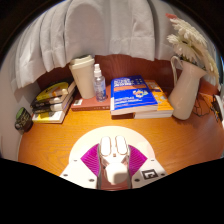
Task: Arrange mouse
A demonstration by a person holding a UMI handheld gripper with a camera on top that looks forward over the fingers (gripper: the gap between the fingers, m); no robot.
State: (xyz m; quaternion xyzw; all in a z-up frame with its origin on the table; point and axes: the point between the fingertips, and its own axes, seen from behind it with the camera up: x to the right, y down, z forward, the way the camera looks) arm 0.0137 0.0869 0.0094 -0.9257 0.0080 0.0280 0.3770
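In the gripper view, the gripper [112, 160] sits low over the near edge of an orange-brown wooden desk [60, 145], its two fingers closed on a white mouse [113, 155]; the purple pads [94, 157] press against the mouse's two sides, so it is held between them just above the desk surface. Along the far edge of the desk, against a white curtain [100, 30], stands a row of things: a stack of books [53, 101] toward the far left corner, a cream-coloured mug [82, 76] beside it, a small spray bottle [99, 83] just next to the mug, a blue book [138, 97] lying flat, and a white vase [184, 85] holding dried stems toward the far right corner.
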